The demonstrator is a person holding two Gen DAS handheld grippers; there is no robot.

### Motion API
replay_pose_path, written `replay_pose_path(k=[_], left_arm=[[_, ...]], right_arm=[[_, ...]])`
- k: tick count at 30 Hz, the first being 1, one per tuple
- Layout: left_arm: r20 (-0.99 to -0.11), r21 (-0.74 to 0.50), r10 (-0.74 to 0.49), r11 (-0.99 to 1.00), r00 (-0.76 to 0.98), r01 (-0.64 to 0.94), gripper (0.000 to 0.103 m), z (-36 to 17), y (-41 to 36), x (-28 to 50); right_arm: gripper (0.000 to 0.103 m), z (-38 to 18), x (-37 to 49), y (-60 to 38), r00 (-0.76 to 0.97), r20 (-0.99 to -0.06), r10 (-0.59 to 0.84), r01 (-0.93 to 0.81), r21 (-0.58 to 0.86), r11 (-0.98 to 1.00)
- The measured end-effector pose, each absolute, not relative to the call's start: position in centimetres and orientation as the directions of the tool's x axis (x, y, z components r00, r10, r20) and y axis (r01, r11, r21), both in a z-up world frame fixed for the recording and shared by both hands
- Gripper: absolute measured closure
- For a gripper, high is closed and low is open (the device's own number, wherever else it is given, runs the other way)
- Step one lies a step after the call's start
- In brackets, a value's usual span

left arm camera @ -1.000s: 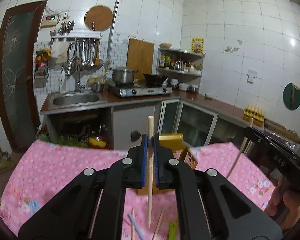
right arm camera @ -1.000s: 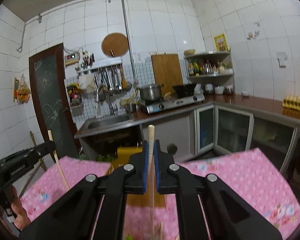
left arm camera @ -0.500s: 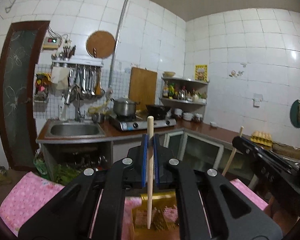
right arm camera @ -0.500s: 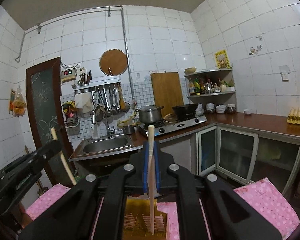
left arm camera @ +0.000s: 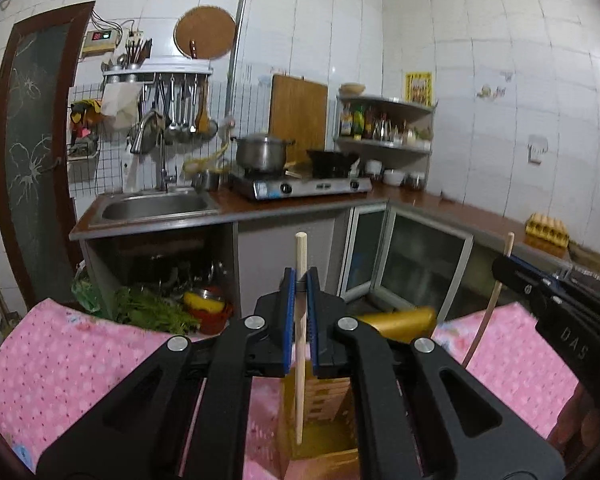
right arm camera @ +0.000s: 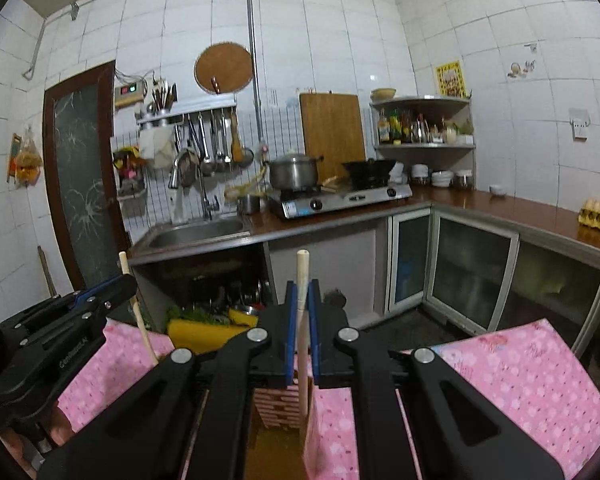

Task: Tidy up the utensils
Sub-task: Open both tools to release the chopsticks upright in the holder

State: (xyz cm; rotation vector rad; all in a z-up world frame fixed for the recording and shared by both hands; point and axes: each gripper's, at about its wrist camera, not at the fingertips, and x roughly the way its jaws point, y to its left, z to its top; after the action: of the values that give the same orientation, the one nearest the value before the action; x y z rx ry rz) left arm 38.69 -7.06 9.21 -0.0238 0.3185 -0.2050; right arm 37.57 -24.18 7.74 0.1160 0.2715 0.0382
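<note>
Chopsticks are what both grippers carry: the left gripper [left arm camera: 299,280] is clenched on a pale wooden chopstick [left arm camera: 300,344] that stands upright between its blue pads, its blunt top poking above the jaws and its lower end hanging inside the open top of a golden-yellow holder box [left arm camera: 332,424] that sits on the pink flowered tablecloth [left arm camera: 80,364]. The right gripper [right arm camera: 302,292] is likewise clamped on a second chopstick [right arm camera: 302,360], also upright, whose lower end reaches down into the same box [right arm camera: 278,408], seen here with a latticed inner wall. In the left wrist view the right gripper [left arm camera: 512,268] shows at the right edge, black with pale lettering on its side, with its chopstick [left arm camera: 488,304] slanting down toward the cloth. In the right wrist view the left gripper [right arm camera: 112,286] appears at the left edge with its chopstick [right arm camera: 138,308] leaning slightly. Fingers of the person's hand [right arm camera: 56,434] show beneath that gripper at the lower left. Beyond the table stands a kitchen counter with a steel sink [left arm camera: 152,206], a gas stove [left arm camera: 300,186] bearing a metal pot [left arm camera: 262,152], a wooden cutting board [left arm camera: 298,110] against the tiled wall, and a tray of eggs [left arm camera: 548,226] on the counter to the right.
</note>
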Motion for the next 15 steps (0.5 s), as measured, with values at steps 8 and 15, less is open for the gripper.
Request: replay_pose_path(k=[8, 15], left_arm=[[-0.375, -0.061, -0.189, 0.982, 0.908, 0.179, 0.094, 7.6, -6.2, 38.7], [-0.346, -0.041, -0.127, 0.992, 0.930, 0.120, 0.041, 10.2, -4.3, 35.0]], right_arm=[[0.097, 6.3, 37.3, -23.8, 0.950, -0.306, 0.067, -0.037, 0.102, 0.994], [0.096, 8.0, 33.9, -24.5, 0.944, -0.323, 0.064, -0.026, 0.120, 0.992]])
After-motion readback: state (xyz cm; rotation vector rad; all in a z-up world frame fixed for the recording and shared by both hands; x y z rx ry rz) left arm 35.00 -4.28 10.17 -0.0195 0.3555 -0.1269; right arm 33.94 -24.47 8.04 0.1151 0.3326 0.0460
